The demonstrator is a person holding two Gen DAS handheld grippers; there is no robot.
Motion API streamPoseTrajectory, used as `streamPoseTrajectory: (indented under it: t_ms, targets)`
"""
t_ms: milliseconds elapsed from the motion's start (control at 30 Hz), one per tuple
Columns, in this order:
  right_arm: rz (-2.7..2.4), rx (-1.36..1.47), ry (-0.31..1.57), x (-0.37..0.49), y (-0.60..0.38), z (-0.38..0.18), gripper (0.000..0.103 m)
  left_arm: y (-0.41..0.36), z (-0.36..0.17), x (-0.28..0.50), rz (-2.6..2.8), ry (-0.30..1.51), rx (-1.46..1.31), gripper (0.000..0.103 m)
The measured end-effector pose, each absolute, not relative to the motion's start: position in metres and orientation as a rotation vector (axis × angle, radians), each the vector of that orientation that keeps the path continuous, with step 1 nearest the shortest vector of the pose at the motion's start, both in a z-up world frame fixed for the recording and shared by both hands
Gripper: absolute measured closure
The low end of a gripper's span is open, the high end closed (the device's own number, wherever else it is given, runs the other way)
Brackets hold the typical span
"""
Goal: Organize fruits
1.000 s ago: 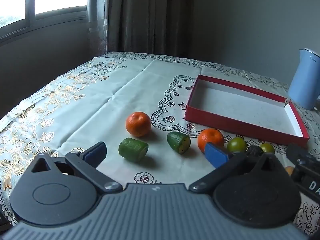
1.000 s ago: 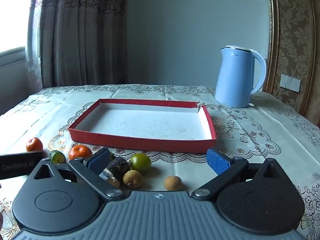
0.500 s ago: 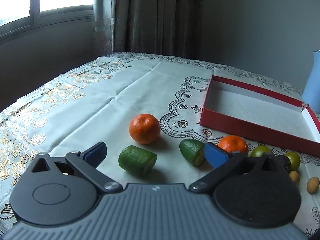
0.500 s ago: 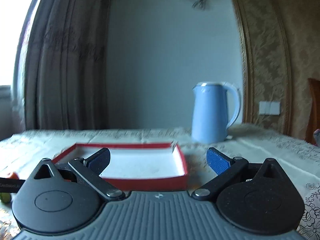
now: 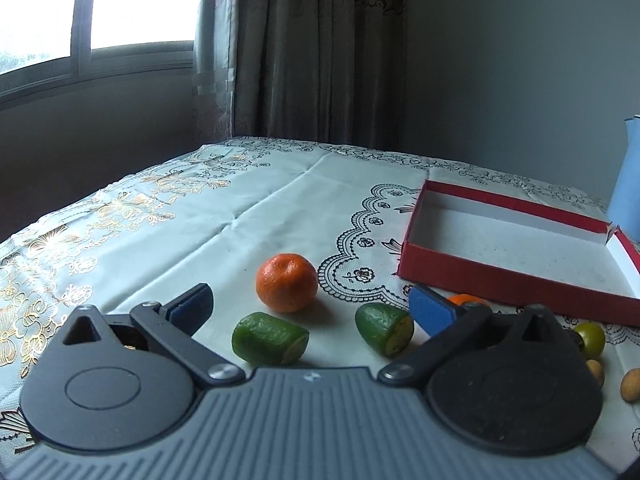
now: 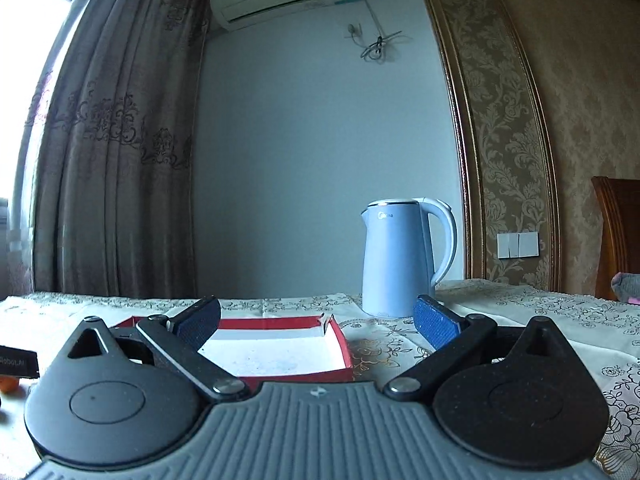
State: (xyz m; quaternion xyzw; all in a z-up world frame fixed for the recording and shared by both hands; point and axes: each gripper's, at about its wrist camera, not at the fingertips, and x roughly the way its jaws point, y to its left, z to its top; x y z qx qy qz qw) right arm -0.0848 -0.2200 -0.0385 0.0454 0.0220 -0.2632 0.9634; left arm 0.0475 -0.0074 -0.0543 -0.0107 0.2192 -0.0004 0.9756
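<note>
In the left wrist view my left gripper (image 5: 312, 308) is open and empty, low over the tablecloth. Between its fingers lie an orange mandarin (image 5: 287, 288) and two green cut fruit pieces (image 5: 270, 338) (image 5: 385, 329). A second mandarin (image 5: 466, 300) sits partly behind the right finger. A small green fruit (image 5: 591, 339) and brown longans (image 5: 631, 384) lie to the right. The empty red box (image 5: 516, 276) is at the right back. My right gripper (image 6: 316, 318) is open and empty, tilted up, with the red box (image 6: 276, 354) in front of it.
A light blue kettle (image 6: 400, 258) stands behind the red box, also at the right edge of the left wrist view (image 5: 628, 192). Curtains and a window lie beyond the table's far edge. The left gripper's body (image 6: 18, 362) shows at the right view's left edge.
My left gripper has moved closer to the fruit, toward the mandarin and green pieces. My right gripper has tilted upward, so the fruit in front of it dropped out of view.
</note>
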Motion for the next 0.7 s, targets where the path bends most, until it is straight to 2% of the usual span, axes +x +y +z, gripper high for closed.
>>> streamPoseTrajectory:
  t_ms: [500, 700]
  targets:
    - [-0.515, 0.062, 0.085, -0.083, -0.216, -0.038, 0.0, -0.007, -0.053, 0.027, -0.031, 0.308, -0.02, 0.0]
    - [-0.438, 0.099, 0.112, -0.082, -0.222, -0.037, 0.0, -0.006, -0.054, 0.032, -0.015, 0.333, -0.03, 0.0]
